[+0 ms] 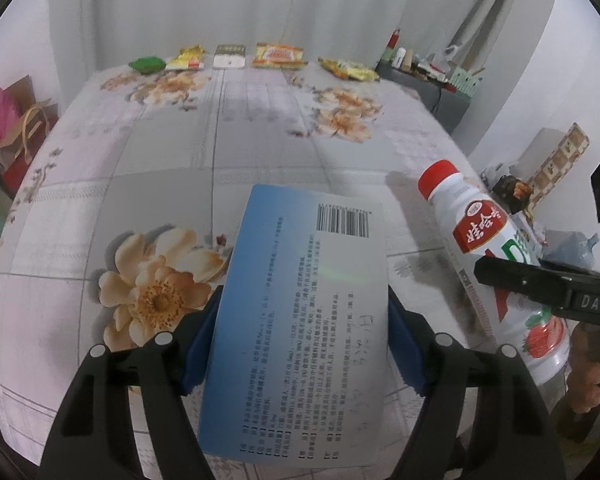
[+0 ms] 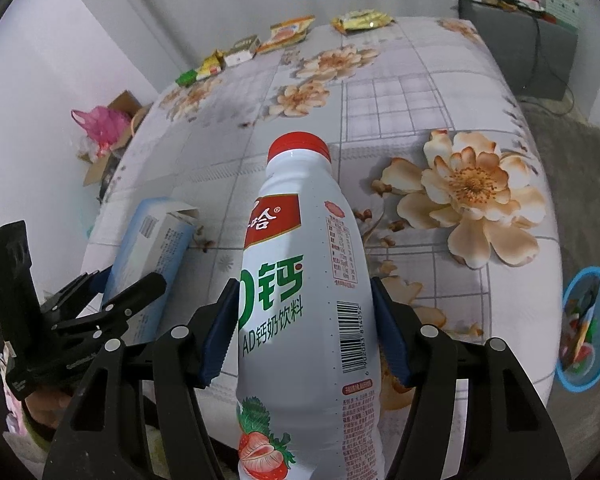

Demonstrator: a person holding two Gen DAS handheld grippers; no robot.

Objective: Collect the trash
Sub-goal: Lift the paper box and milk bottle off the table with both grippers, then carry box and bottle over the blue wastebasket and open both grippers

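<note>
Above the floral tablecloth [image 1: 260,140], the left gripper [image 1: 300,332] clamps a blue-white box [image 1: 300,320]. The right gripper [image 2: 304,328] clasps a red-capped bottle [image 2: 300,280].

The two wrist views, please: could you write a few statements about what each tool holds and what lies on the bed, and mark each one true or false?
1. The left tool is closed on a blue and white box. True.
2. The right tool holds a green glass jar. False: it grips a white bottle with a red cap.
3. The box's end flap is open. True.
4. Snack packets lie in a row at the far edge of the bed. True.
5. The blue bin stands on the bed. False: it sits on the floor beside it.
6. The bedsheet is plain. False: it has flowers.
</note>
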